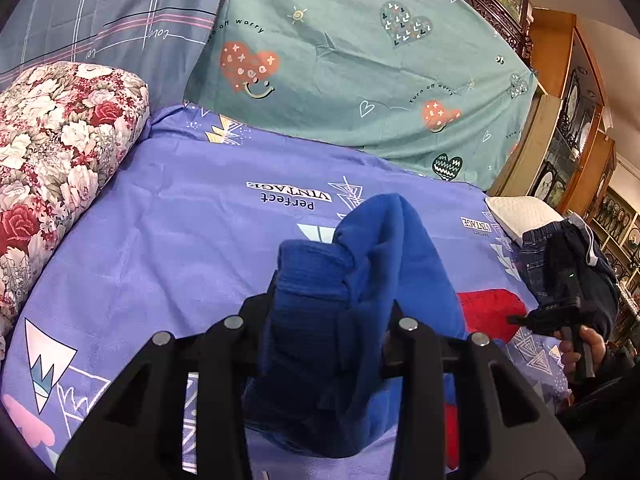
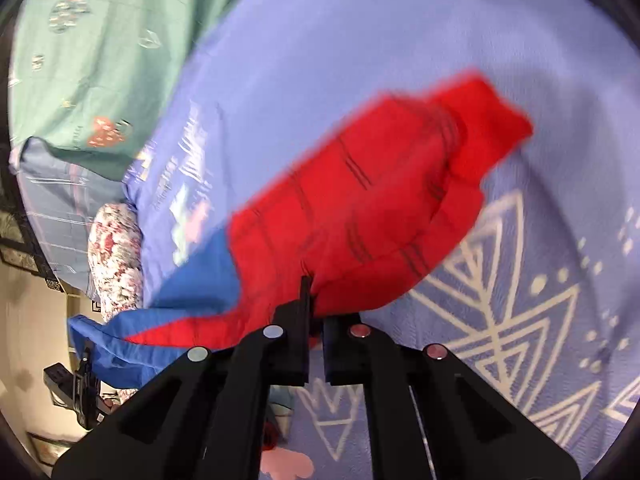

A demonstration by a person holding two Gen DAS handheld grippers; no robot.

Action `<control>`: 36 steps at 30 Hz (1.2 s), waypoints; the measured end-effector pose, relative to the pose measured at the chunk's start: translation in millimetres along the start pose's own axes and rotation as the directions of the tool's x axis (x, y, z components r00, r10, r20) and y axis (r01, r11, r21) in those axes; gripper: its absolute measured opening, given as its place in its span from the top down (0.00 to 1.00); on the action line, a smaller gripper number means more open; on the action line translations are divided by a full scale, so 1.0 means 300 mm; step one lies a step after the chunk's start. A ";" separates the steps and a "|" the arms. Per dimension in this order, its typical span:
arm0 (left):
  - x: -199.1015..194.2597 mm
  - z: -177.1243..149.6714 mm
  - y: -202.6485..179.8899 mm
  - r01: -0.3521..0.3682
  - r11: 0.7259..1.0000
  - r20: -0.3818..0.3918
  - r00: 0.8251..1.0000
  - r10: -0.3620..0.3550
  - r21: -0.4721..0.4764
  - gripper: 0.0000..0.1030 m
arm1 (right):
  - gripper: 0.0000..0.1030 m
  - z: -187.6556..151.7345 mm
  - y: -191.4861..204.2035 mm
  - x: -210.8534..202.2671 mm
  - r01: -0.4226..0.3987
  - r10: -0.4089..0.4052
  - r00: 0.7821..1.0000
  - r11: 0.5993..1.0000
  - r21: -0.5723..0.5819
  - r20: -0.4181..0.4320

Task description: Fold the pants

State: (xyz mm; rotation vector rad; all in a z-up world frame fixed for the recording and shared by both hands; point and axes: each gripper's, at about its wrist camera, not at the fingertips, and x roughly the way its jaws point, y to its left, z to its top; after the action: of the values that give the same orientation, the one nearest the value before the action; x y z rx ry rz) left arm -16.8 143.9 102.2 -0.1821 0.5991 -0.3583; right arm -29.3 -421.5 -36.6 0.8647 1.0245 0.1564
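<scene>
The pants are one garment with a blue part (image 1: 372, 248) and a red part (image 2: 360, 200). They lie on a purple printed sheet (image 1: 180, 220). My left gripper (image 1: 328, 308) is shut on a bunched blue cuff and holds it raised off the sheet, the cloth draping down between the fingers. My right gripper (image 2: 316, 304) is shut, pinching the near edge of the red part, which spreads flat away from it. In the left wrist view the right gripper (image 1: 560, 312) shows at the right in a person's hand (image 1: 584, 348), beside the red cloth (image 1: 488, 312).
A rolled floral quilt (image 1: 60, 160) lies along the left. A green heart-print sheet (image 1: 360, 60) covers the back. A pile of dark jeans (image 1: 560, 256) and a white pillow (image 1: 520, 212) sit at the right edge, with wooden shelves (image 1: 580, 140) behind.
</scene>
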 end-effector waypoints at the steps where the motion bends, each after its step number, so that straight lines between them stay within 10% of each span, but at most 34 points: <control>1: 0.010 0.010 0.006 -0.002 1.000 0.000 1.000 0.002 -0.003 0.65 | 0.95 0.015 0.030 -0.021 -0.002 0.003 1.000 1.000 -0.022 0.023; 7: 0.198 0.227 0.083 -0.029 0.999 -0.031 0.999 0.027 -0.045 0.63 | 0.95 0.373 0.258 -0.072 0.069 -0.049 0.985 0.990 -0.121 0.165; 9: 0.410 0.344 0.169 -0.066 0.993 -0.154 0.987 0.050 -0.099 0.46 | 0.61 0.583 0.353 0.046 0.190 -0.161 0.975 0.960 -0.204 0.149; 11: 0.586 0.389 0.275 -0.140 0.978 -0.259 0.961 0.096 -0.154 0.41 | 0.50 0.727 0.375 0.180 0.352 -0.317 0.932 0.908 -0.226 0.178; 14: 0.706 0.373 0.387 -0.262 0.944 -0.366 0.914 0.176 -0.201 0.41 | 0.48 0.737 0.332 0.235 0.473 -0.435 0.877 0.857 -0.203 0.206; 21: 0.634 0.225 0.332 -0.205 0.971 -0.374 0.916 0.147 -0.121 0.28 | 0.15 0.608 0.170 0.064 0.624 -0.524 0.755 0.760 -0.184 0.395; 24: 0.641 0.152 0.288 -0.175 0.978 -0.405 0.907 0.115 -0.115 0.25 | 0.15 0.647 0.058 0.052 0.635 -0.555 0.746 0.759 -0.143 0.368; 28: 0.708 0.063 0.276 -0.186 0.978 -0.444 0.887 0.125 -0.095 0.20 | 0.15 0.708 -0.034 0.153 0.518 -0.468 0.834 0.846 -0.125 0.291; 30: 0.737 0.040 0.287 -0.193 0.974 -0.455 0.883 0.117 -0.123 0.19 | 0.17 0.727 -0.053 0.223 0.541 -0.495 0.823 0.832 -0.120 0.277; 31: 0.745 0.033 0.292 -0.193 0.970 -0.452 0.885 0.108 -0.145 0.19 | 0.24 0.741 -0.036 0.253 0.563 -0.515 0.810 0.817 -0.126 0.278; 33: 0.743 0.030 0.279 -0.186 0.972 -0.427 0.898 0.109 -0.144 0.36 | 0.78 0.756 -0.010 0.280 0.541 -0.492 0.830 0.825 -0.164 0.263; 36: 0.772 0.032 0.225 -0.231 0.973 -0.444 0.874 0.198 -0.019 0.52 | 0.83 0.776 0.063 0.252 0.677 -0.581 0.718 0.711 -0.190 0.383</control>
State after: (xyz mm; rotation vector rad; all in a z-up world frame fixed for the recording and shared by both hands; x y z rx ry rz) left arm 185.0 118.8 -28.0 -0.1003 1.0740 -0.1584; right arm 202.5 -501.2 -21.6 0.1830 0.9250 -0.3900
